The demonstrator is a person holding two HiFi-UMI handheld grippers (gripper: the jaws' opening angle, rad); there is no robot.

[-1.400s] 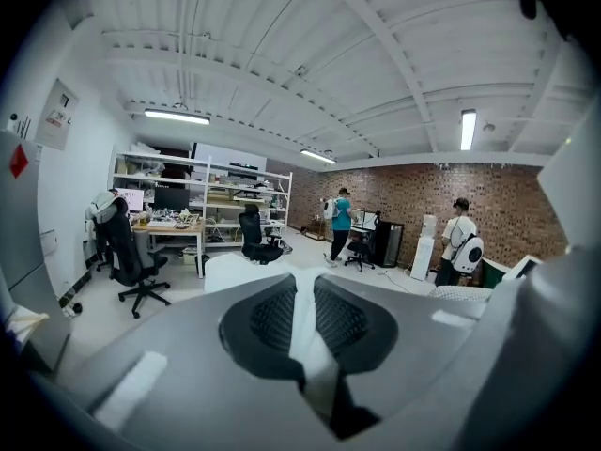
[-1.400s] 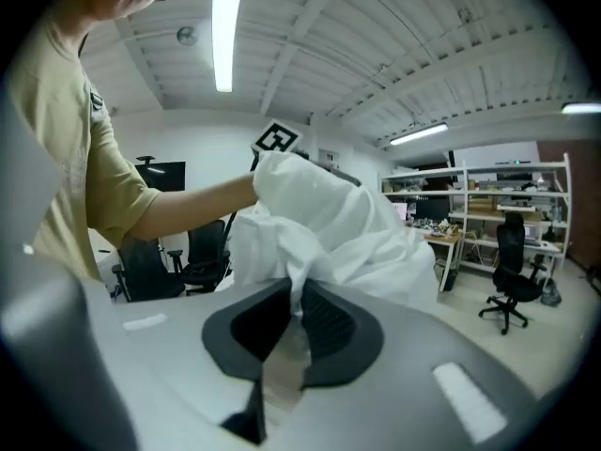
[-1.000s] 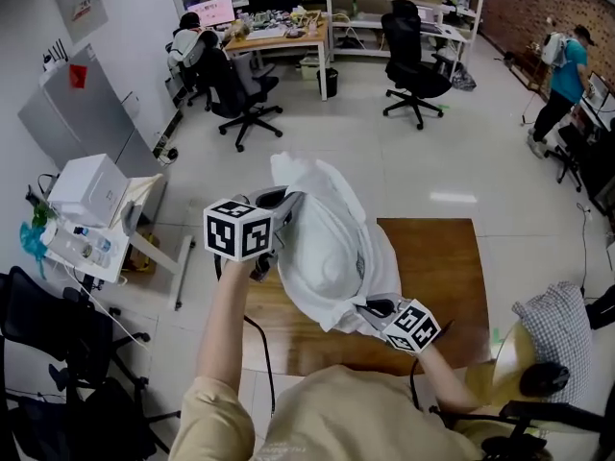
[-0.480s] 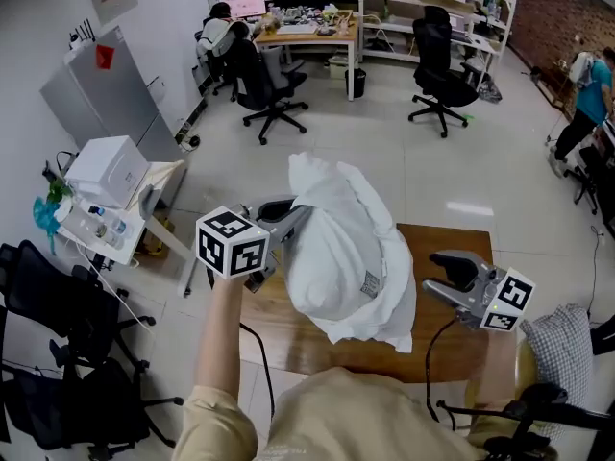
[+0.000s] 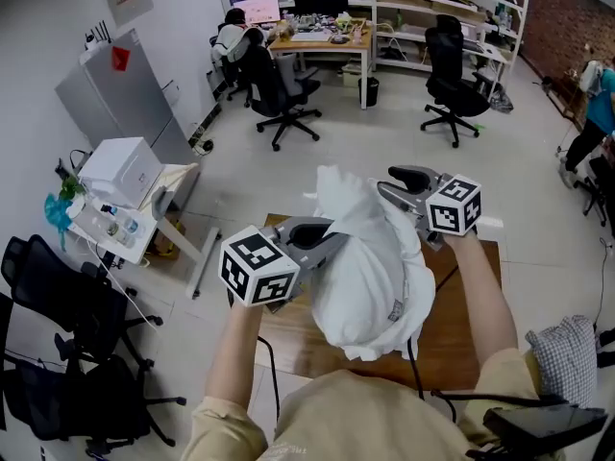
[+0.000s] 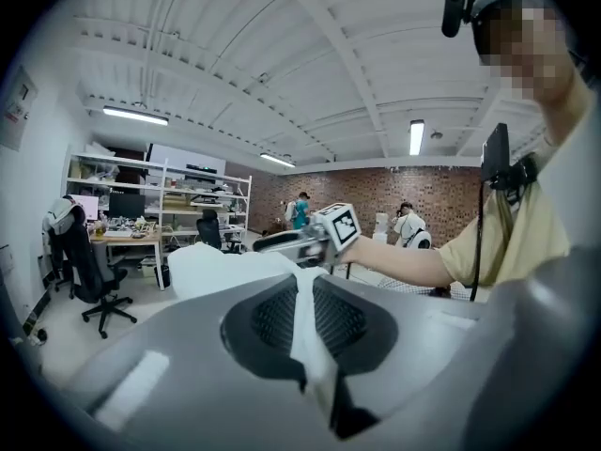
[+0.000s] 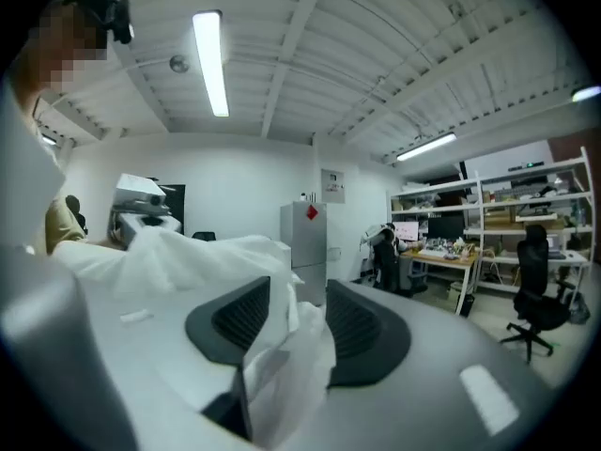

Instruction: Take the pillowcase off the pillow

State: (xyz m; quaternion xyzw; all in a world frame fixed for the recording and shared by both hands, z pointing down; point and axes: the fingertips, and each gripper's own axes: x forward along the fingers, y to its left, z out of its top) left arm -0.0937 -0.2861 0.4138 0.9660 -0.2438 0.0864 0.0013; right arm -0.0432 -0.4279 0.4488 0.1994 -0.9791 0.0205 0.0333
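Head view: mid-frame, the white pillowcase (image 5: 370,267) bulges above the wooden tabletop (image 5: 293,339) — what fills it is hidden, and its small tag (image 5: 394,310) is unreadable.

Left gripper view: left claw (image 6: 305,287) clamped on a thin pillowcase fold.

Right gripper view: right claw (image 7: 299,294) part-open — loose pillowcase cloth between its jaws.

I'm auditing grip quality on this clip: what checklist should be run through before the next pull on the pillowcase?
1. Left gripper clamped on the pillowcase: ok.
2. Fabric lying between the jaws of the right gripper: ok.
3. Right gripper closed on that fabric: not ok, its jaws stand apart.
4. Pillowcase lifted off the table: ok.
5. Open end of the pillowcase located: cannot tell.
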